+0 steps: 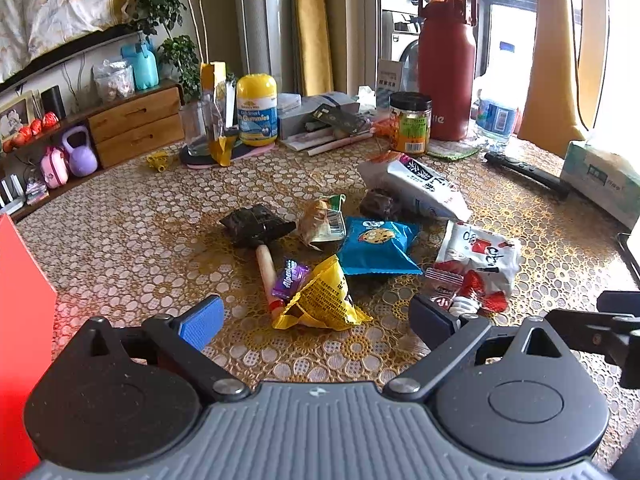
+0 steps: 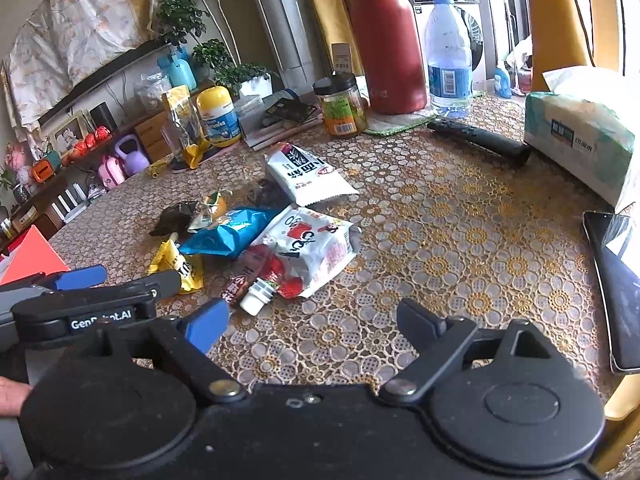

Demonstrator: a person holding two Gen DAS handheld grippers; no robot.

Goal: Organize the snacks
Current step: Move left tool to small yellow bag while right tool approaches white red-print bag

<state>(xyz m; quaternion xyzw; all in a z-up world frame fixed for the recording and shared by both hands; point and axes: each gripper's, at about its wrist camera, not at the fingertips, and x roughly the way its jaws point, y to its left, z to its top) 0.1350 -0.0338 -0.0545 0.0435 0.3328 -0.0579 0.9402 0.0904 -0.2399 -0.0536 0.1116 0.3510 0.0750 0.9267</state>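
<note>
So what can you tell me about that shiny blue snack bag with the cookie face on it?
The shiny blue foil snack bag is a puffy, sealed pillow pack with crimped ends and a cartoon cookie face printed on the front. It lies flat, face up, in the middle of the snack pile on the lace-patterned table. The yellow triangular packet sits against its near corner, and the crumpled beige wrapper touches its far left side. Neither gripper touches it.

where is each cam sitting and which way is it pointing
Left wrist: sits on the left claw, open, facing the snack pile on the table, straight at the yellow packet; the right claw's arm shows at the right edge.
Right wrist: sits on the right claw, open, facing mostly bare tablecloth, snacks to its left; the left claw shows.
Shared: blue cookie bag, red bottle.
</note>
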